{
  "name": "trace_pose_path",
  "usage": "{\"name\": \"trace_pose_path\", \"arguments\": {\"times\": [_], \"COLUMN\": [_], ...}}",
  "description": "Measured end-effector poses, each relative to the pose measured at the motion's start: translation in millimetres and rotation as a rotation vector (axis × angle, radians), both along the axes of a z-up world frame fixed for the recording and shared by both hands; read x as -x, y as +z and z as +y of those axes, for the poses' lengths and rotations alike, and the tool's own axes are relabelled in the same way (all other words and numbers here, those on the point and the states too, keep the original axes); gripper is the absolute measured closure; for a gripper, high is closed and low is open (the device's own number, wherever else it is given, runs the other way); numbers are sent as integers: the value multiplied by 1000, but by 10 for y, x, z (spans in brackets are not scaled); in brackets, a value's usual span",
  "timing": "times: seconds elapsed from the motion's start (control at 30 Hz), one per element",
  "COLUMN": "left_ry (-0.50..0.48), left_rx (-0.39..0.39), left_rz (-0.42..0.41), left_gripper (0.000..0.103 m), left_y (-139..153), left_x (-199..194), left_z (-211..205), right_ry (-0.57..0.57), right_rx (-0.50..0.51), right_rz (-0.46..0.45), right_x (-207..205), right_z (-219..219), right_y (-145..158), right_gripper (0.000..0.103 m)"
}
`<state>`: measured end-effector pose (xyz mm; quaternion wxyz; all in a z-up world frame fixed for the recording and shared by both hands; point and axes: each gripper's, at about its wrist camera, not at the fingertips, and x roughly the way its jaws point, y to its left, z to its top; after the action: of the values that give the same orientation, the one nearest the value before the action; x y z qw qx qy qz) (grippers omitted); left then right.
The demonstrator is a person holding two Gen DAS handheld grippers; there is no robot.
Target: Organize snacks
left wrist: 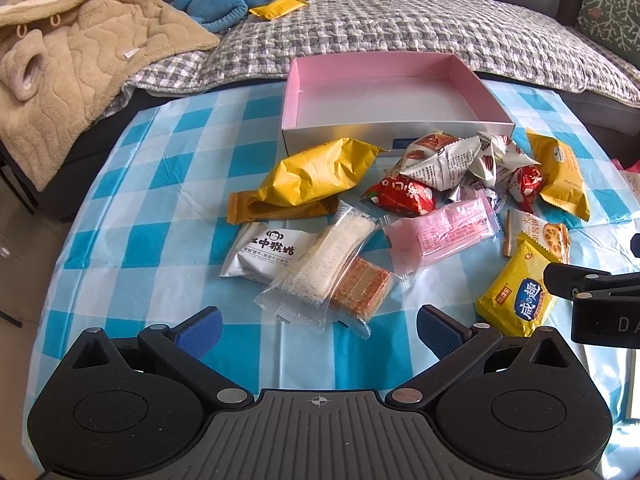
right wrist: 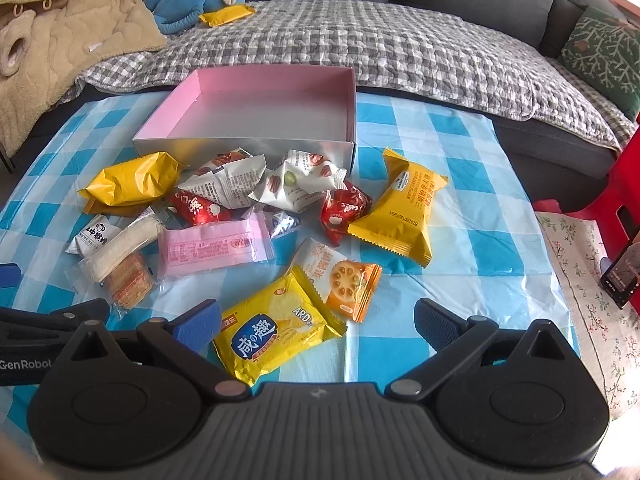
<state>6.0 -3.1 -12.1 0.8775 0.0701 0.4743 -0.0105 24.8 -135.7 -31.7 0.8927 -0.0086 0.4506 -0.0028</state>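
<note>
An empty pink-lined box (left wrist: 384,92) (right wrist: 256,100) stands at the far side of the blue checked table. In front of it lies a heap of several wrapped snacks: a gold pack (left wrist: 316,172) (right wrist: 128,180), a pink wafer pack (left wrist: 440,236) (right wrist: 212,248), a clear-wrapped biscuit (left wrist: 328,268), red and white nut packets (right wrist: 248,184), an orange pack (right wrist: 400,212). A yellow chips pack (right wrist: 276,332) (left wrist: 516,296) lies nearest my right gripper (right wrist: 318,324), which is open just over its near end. My left gripper (left wrist: 318,328) is open, just short of the clear-wrapped biscuit.
Behind the table is a sofa with a grey checked quilt (left wrist: 400,32), a beige fleece (left wrist: 68,60), a blue plush toy (left wrist: 228,0) and one more yellow snack pack (left wrist: 276,8). A floral cloth (right wrist: 588,280) and a red object (right wrist: 616,184) sit at the right.
</note>
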Motion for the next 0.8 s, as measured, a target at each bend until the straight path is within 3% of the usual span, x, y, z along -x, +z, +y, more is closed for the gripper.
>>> {"name": "trace_pose_path", "arguments": {"times": [0.13,0.37,0.6,0.8], "left_ry": [-25,-96,-167,-188], "left_rx": [-21,19,51,28], "left_rz": [2,1,48,15], "left_gripper": [0,0,0,0], "left_y": [-21,36,132,164], "left_x": [-24,-138,-458,-794], "left_z": [-30,9,-1,10], "right_ry": [36,111,114,88], "right_rx": [-9,-36,-80,-75], "right_rz": [35,76,89,103], "right_x": [-35,-119,-364,-651], "right_z": [7,-43,-231,-346], "right_y": [-18,60,184,185], "right_gripper": [0,0,0,0]}}
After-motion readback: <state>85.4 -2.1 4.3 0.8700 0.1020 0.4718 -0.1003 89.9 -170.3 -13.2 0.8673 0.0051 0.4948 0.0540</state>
